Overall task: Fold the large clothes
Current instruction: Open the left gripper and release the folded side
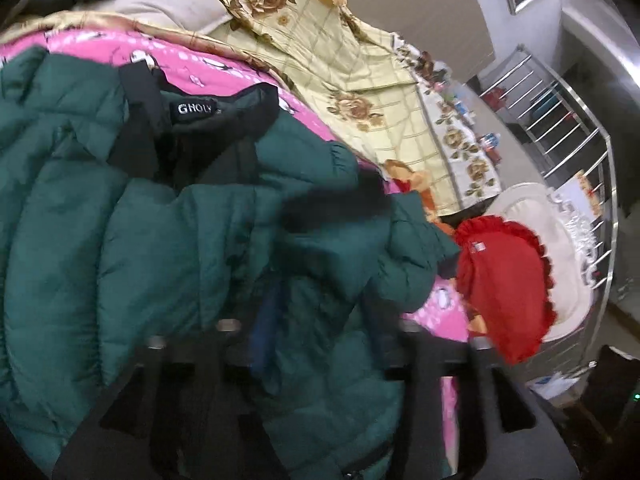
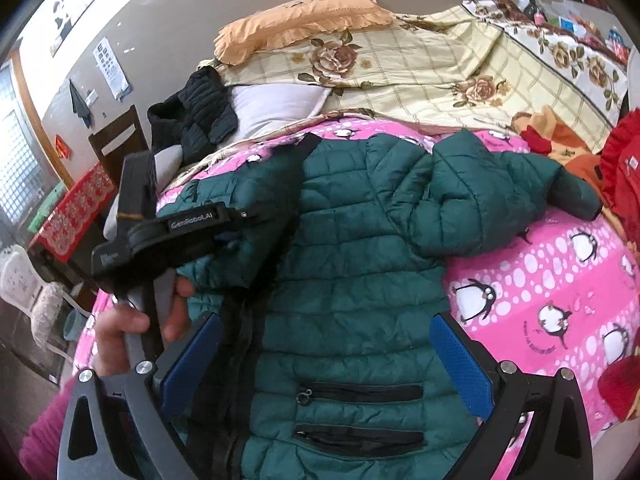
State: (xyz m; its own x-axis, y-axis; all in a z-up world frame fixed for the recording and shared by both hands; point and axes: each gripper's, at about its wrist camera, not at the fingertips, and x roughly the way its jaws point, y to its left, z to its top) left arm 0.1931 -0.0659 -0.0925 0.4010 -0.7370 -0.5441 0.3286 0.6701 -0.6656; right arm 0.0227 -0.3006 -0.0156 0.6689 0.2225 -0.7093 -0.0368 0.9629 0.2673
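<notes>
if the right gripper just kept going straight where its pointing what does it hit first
Most likely the green puffer jacket: the right gripper hangs open right over its front, above the zip pockets. How much gap is left is unclear.

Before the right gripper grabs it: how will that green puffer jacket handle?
The green puffer jacket is probably floppy: its sleeve already lies crumpled. Likely light for its bulk, given the quilted padding. The smooth shell may slip between the pads.
</notes>
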